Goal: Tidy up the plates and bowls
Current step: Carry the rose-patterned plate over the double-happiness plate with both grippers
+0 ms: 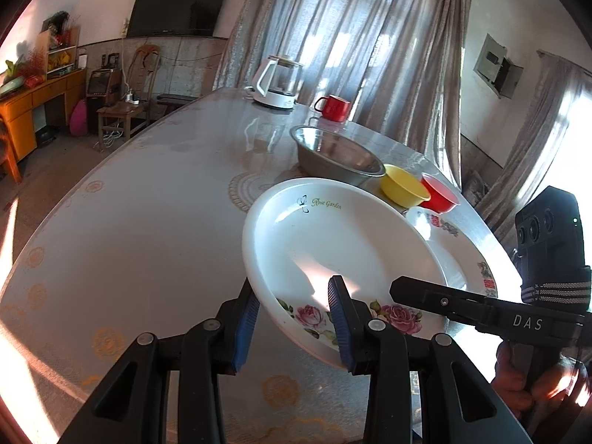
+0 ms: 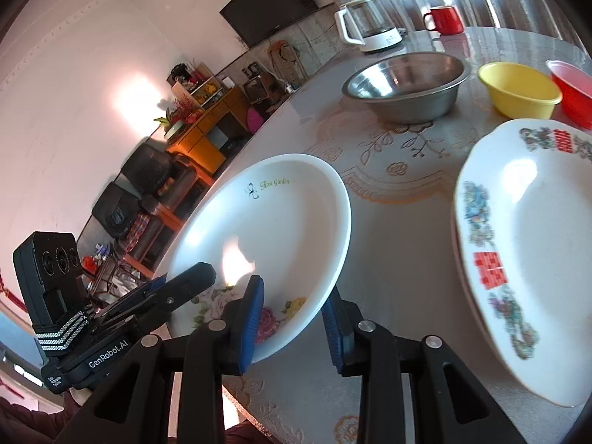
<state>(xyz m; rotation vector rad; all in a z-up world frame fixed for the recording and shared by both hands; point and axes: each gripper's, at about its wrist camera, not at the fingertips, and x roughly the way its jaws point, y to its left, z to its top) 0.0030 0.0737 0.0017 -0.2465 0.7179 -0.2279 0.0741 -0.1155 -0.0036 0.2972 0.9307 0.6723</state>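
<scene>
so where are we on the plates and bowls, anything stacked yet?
Nothing looks stacked yet. In hand: both tools, left and right, grip the rose plate, lifted and tilted above the table. Left: the patterned plate, steel bowl, yellow bowl and red bowl sit apart, unsorted.

We count two plates: a rose plate and a second plate with red and floral marks on its rim. We see three bowls, one steel, one yellow and one red, along with one red mug and one kettle. We also count two grippers, the left and the right, one table and one television.
</scene>
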